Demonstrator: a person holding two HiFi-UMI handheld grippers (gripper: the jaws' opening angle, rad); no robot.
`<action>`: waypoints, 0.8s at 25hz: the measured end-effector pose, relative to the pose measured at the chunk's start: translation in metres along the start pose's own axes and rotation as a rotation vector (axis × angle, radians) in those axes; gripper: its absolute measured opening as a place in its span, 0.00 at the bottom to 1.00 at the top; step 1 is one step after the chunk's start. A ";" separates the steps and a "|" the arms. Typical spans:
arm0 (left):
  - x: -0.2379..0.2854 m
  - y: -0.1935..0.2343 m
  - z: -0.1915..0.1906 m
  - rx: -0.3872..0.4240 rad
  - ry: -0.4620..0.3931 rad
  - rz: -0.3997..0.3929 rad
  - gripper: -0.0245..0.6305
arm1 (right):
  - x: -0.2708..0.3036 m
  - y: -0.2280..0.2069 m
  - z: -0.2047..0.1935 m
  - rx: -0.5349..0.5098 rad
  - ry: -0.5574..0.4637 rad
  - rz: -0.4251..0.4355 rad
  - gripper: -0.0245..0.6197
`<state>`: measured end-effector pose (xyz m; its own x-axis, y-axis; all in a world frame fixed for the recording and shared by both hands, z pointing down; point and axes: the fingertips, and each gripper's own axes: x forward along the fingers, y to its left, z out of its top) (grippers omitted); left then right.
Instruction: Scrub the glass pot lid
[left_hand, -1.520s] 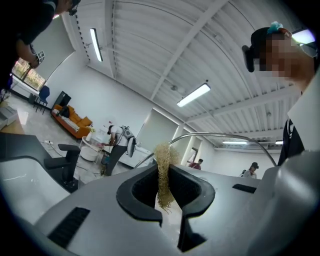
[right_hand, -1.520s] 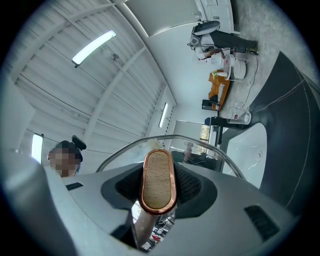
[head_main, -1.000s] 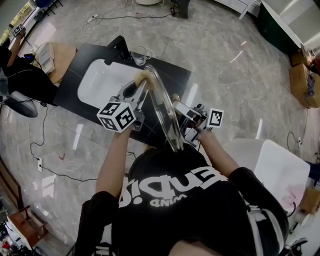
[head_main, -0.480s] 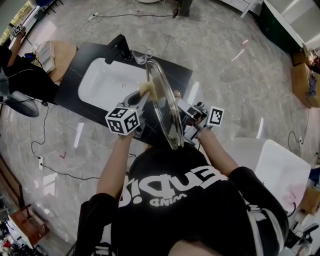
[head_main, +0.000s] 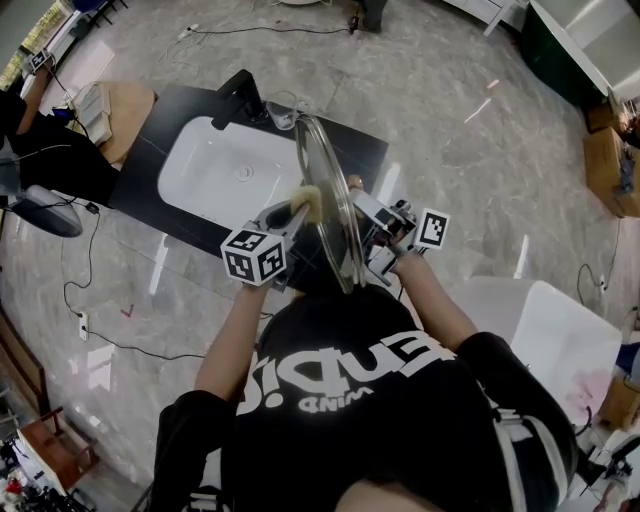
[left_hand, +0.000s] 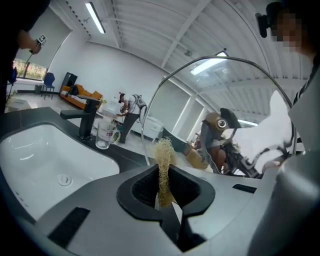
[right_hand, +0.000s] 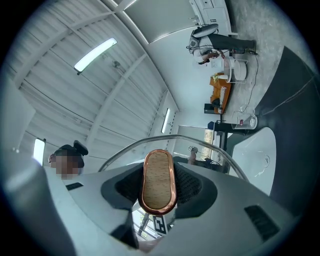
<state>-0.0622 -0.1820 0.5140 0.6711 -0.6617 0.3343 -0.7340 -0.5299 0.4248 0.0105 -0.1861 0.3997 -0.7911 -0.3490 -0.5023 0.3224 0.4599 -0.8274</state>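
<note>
Where the head view meets the glass pot lid edge-on, we record only a thin curved rim, upright, over the right-hand end of the sink.

Hidden or unclear:
- Right tool: its jaws lie behind the lid in the head view. The right gripper view shows the right tool clamped on the lid's knob, a copper-edged oval with a wood-grain face that covers the gap.
- Left tool: pressed together on a straw-coloured fibre scrubber. The scrubber's lower end is buried between the jaws in the left gripper view.
- Contact: the scrubber's frayed tip overlaps the lid rim; we cannot settle whether it presses on the glass.
- Lid: its right edge is cut off behind a white sleeve.
- Our own torso in a black printed shirt blocks the tabletop's near edge.

Surface and room:
- Tabletop: black, with the white sink set into it.
- Faucet: black, at the sink's far rim.
- Glass mug: just right of the faucet, at the sink's far right corner.
- Floor: glossy grey marble with cables on it, all round the sink unit.
- White table: well right of the sink, partly cut off.
- Seated person: left of the sink, cropped by the frame.
</note>
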 end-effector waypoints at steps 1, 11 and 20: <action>0.000 -0.002 -0.001 0.003 0.005 -0.006 0.11 | 0.001 -0.002 0.001 -0.002 -0.001 -0.004 0.30; -0.013 -0.054 -0.002 0.042 0.079 -0.157 0.11 | -0.002 -0.011 0.015 -0.002 -0.052 -0.028 0.30; -0.031 -0.102 0.008 0.028 0.081 -0.300 0.11 | -0.010 -0.016 0.026 -0.010 -0.095 -0.045 0.30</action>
<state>-0.0089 -0.1111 0.4537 0.8638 -0.4292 0.2640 -0.5034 -0.7105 0.4918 0.0262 -0.2111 0.4114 -0.7516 -0.4454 -0.4865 0.2819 0.4500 -0.8474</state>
